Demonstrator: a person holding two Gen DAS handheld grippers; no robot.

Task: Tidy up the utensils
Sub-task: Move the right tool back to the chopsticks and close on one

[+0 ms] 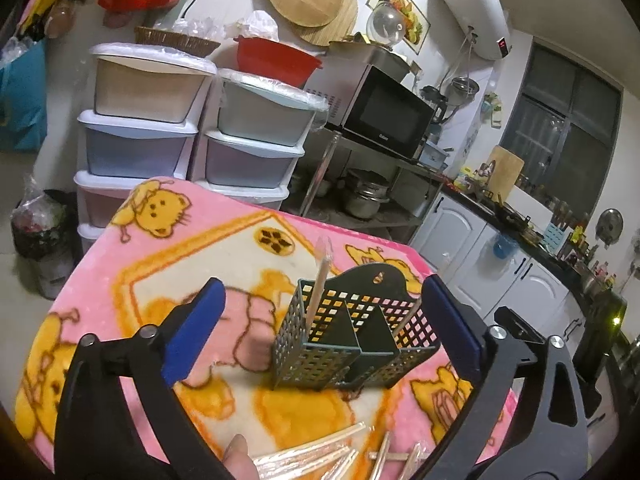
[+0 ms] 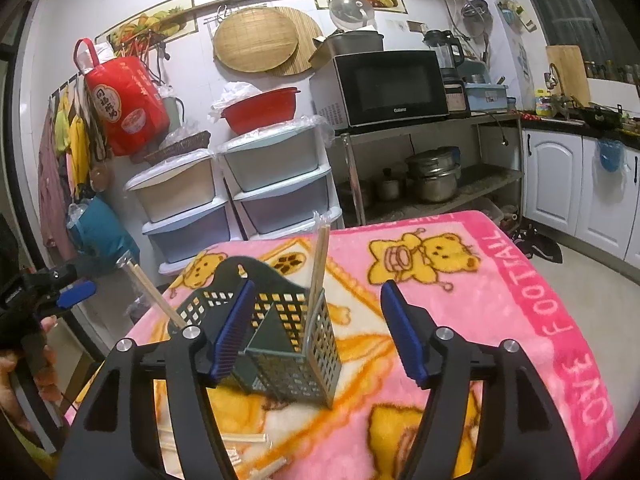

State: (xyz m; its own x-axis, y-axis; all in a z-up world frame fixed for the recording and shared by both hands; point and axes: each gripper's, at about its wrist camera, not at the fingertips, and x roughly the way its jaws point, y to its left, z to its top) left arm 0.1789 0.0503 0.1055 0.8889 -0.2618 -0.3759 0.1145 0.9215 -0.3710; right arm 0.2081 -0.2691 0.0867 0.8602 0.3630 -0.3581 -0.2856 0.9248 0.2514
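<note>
Two chopstick pairs binned, pile left.
Both claws, left (image 1: pixel 320 332) and right (image 2: pixel 316 332), gape empty; caddy (image 1: pixel 352 344) sits ahead between the fingers, loose chopsticks (image 1: pixel 304 460) lie below on the counter (image 1: pixel 120 280).

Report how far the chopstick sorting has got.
Done: two wrapped chopstick pairs stand in the black perforated holder, one upright in an end compartment, one leaning at the opposite end.
In hand: nothing; the left gripper and right gripper are both open and empty around the holder.
Left: several wrapped chopsticks lie loose on the pink blanket.
</note>
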